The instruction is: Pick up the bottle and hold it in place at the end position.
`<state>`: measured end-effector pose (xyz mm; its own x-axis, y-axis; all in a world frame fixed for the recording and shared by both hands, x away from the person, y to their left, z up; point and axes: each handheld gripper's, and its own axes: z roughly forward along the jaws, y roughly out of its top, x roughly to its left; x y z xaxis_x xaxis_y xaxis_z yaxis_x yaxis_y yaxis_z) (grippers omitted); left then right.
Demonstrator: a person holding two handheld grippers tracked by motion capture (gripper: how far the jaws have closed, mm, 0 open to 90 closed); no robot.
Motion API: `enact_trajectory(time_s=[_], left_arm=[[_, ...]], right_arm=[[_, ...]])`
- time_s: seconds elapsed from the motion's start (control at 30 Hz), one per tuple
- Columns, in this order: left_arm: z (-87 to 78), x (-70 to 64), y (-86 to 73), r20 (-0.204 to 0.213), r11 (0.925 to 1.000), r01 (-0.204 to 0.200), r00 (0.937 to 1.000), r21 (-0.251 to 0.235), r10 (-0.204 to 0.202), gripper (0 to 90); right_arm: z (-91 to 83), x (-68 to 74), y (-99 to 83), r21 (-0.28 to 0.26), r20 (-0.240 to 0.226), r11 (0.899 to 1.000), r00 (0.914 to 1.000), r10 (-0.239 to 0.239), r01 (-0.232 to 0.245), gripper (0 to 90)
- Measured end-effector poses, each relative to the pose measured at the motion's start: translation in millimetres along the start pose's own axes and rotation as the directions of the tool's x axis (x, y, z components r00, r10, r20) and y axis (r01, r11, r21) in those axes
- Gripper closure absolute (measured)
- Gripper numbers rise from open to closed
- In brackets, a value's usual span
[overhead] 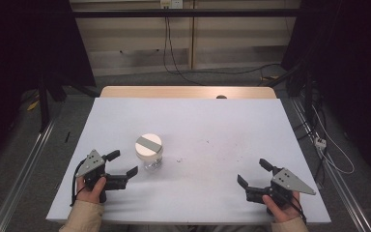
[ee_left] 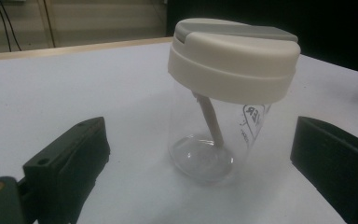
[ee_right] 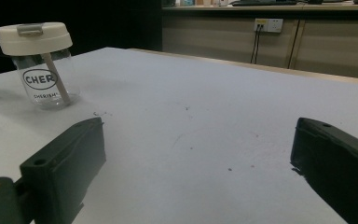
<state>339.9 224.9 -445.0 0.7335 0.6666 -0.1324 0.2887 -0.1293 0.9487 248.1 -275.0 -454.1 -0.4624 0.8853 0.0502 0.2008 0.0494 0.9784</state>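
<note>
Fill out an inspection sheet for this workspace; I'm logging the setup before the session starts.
Surface: white table top, faint dark specks near its middle; wooden edge at the far side.
Job's things: one clear jar with a cream lid, upright, left of centre; a straw-like stem inside; looks empty; printed "CHER".
Clutter: nothing seen.
Grippers: left gripper open, just short of the jar, not touching; right gripper open, over bare table, far from the jar.
Cables: a black cable trails from each gripper; cords hang down the far wall and run along the floor.
Surroundings: dark curtains on both sides, wall outlet, power strip on the floor at right.
</note>
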Motion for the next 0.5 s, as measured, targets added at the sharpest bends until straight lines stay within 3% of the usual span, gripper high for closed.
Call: enact_trajectory(time_s=[0.5], left_arm=[[7.3, -5.5, 2.8, 0.006, 0.9999, -0.009, 0.9999, 0.007, 0.009, 4.0]], right_arm=[[1.9, 1.4, 0.3, 0.001, 0.004, 1.0, 1.0, -0.006, 0.006, 3.0]])
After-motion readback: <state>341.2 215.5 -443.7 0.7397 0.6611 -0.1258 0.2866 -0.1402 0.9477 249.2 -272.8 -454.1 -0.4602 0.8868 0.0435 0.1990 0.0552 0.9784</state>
